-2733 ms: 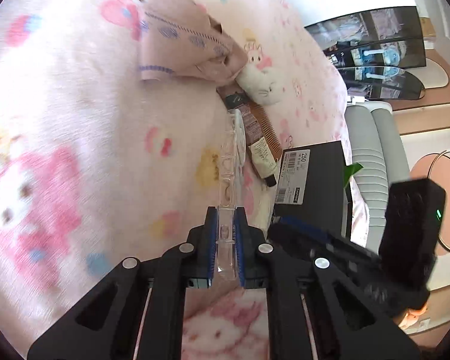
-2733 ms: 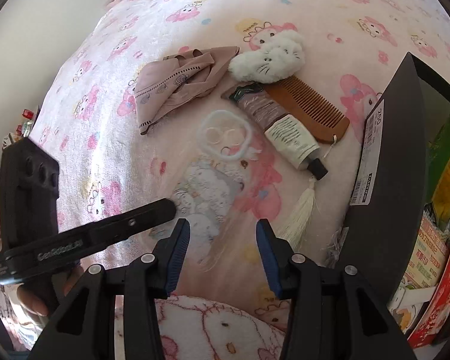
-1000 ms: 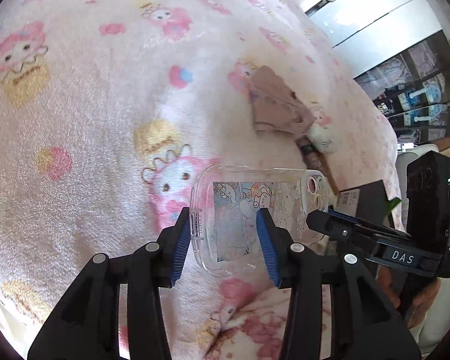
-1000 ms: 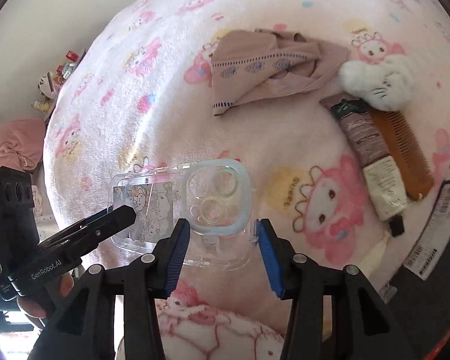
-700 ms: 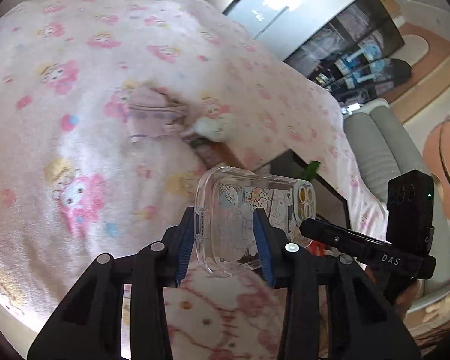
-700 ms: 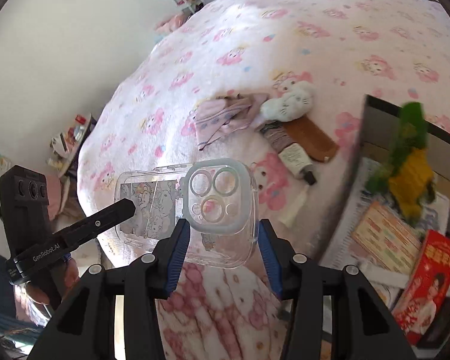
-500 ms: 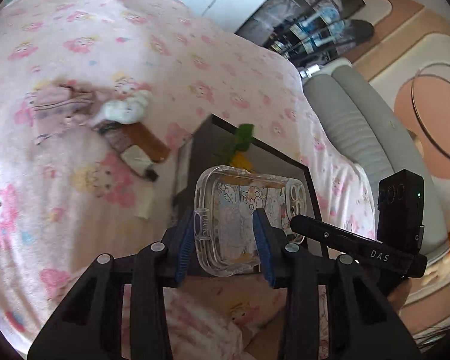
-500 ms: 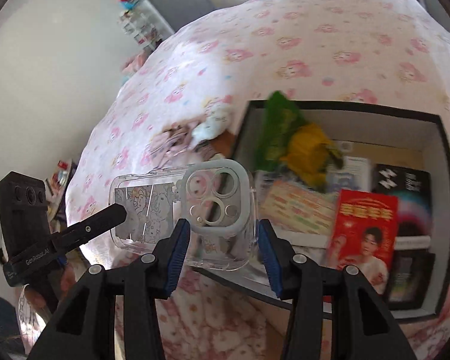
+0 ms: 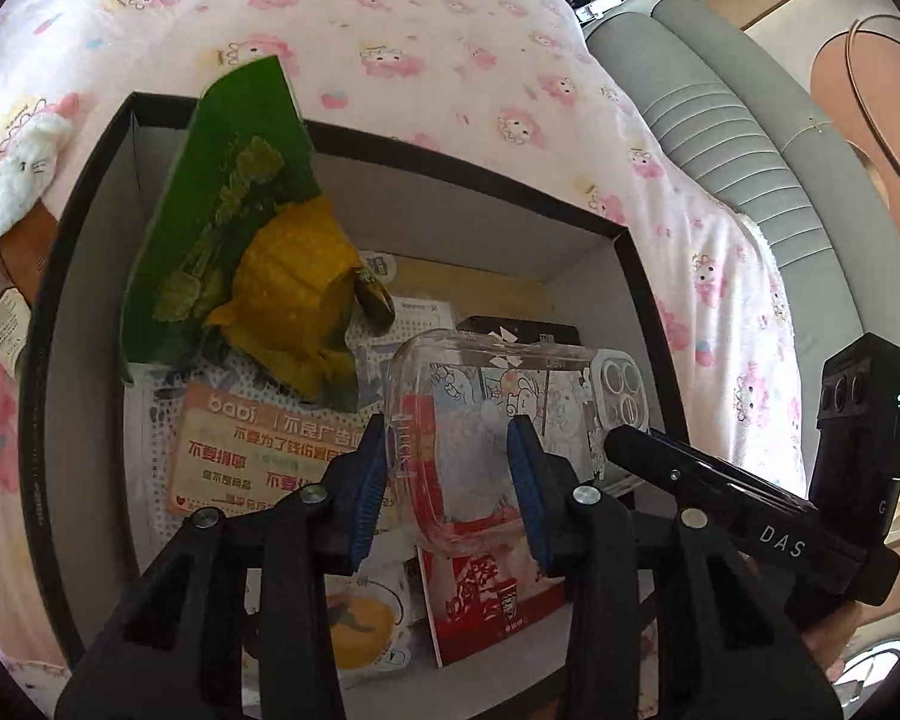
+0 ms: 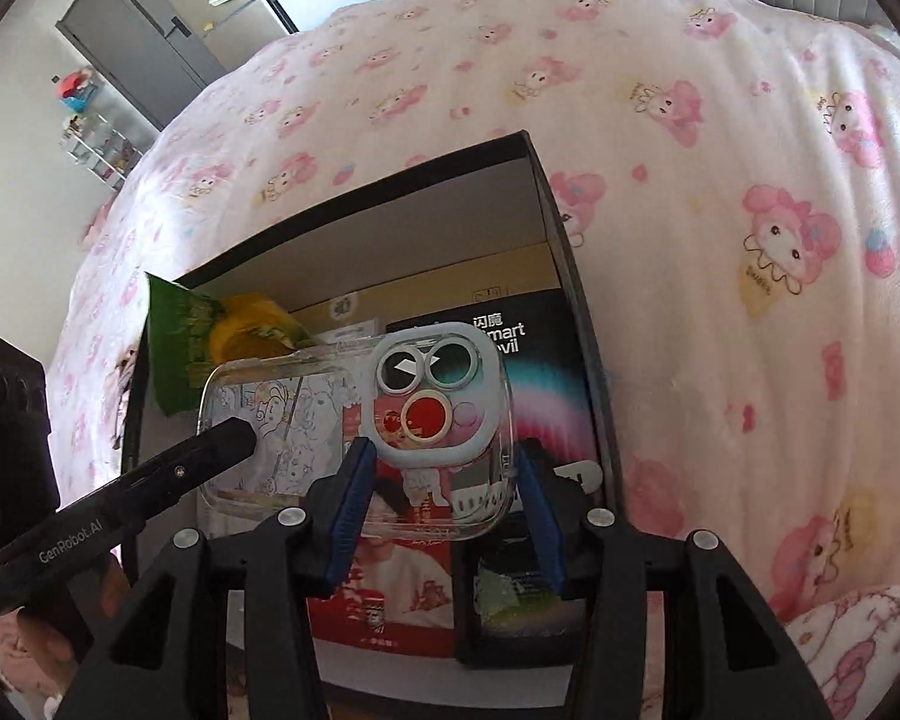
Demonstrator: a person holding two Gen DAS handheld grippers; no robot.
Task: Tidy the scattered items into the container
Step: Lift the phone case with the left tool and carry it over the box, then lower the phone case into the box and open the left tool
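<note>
Both grippers carry one item between them: a clear phone case, held flat above the open black box. The left gripper clamps the plain end across the case's short width; the right gripper clamps the camera-ring end the same way. Blue pads of each press the case's side edges, jaws at a middling width set by the case.

The case's long axis runs left to right across the lower centre of both wrist views, roughly parallel to the box's near wall. It lies directly ahead of and below each camera, equally near to both hands.

Inside the box, a green and yellow snack bag fills the upper left. Printed cards, a red packet and a dark carton cover the floor beneath the case.

Judgement: the release is a straight drop onto those flat items, with no wall in the way. The right box wall sits close beside the camera end in the right wrist view, so little sideways margin remains there. A plush toy remains outside on the pink blanket, at the left edge of the left wrist view
</note>
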